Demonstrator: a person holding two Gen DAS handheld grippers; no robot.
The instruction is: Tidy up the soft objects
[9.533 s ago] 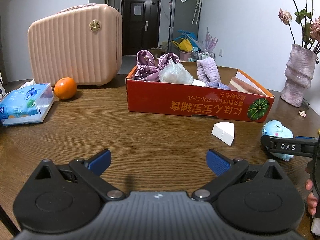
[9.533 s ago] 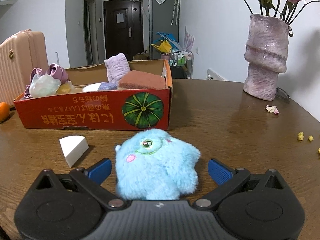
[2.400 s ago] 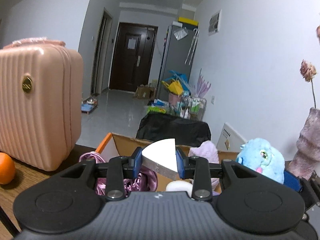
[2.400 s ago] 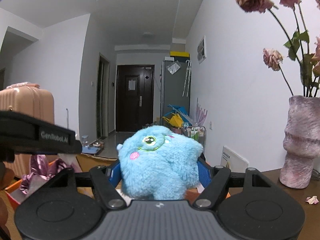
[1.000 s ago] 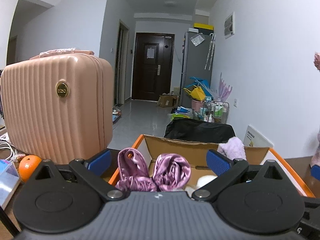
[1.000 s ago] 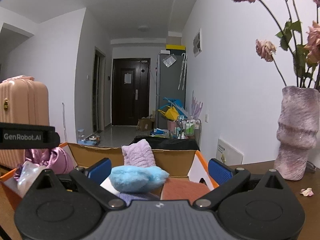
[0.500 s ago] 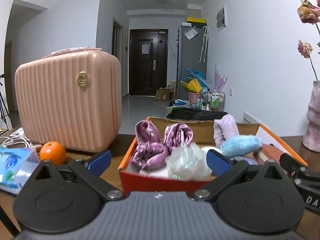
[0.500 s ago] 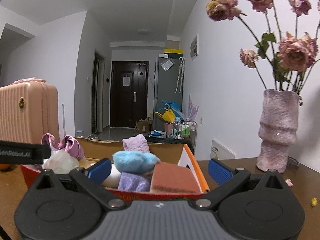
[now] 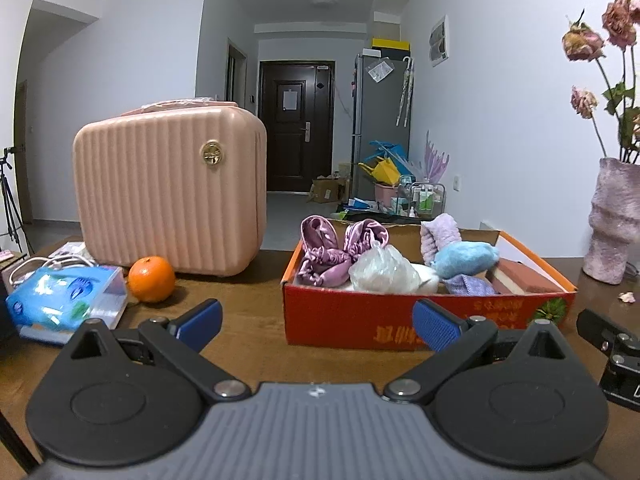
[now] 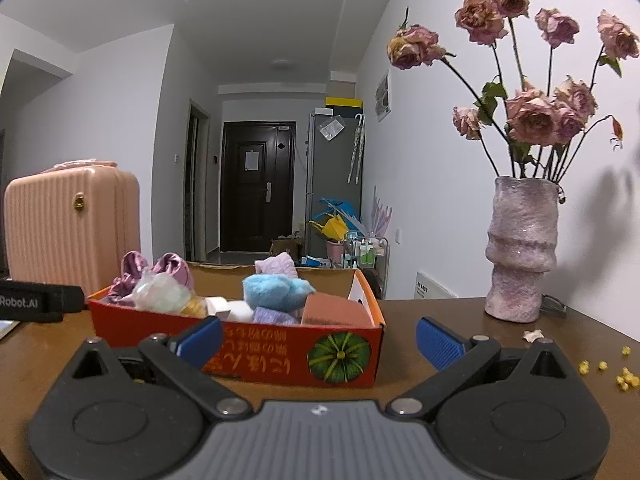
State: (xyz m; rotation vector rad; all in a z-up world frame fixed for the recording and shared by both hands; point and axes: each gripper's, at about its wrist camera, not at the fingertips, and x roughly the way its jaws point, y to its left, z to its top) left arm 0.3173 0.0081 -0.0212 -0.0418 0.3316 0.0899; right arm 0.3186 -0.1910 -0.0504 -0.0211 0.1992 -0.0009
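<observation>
Left tool (image 9: 316, 322) wide open and empty, right tool (image 10: 319, 338) likewise, both short of the red box (image 9: 400, 322) on the table (image 9: 244, 312), blue plush (image 10: 276, 294) inside the box among other soft things

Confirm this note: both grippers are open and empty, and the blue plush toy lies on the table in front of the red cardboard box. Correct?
One detail is wrong. The blue plush toy lies inside the red cardboard box, among the other soft items, not on the table in front of it; the right wrist view shows this. The left gripper and right gripper are indeed open and empty.
</observation>
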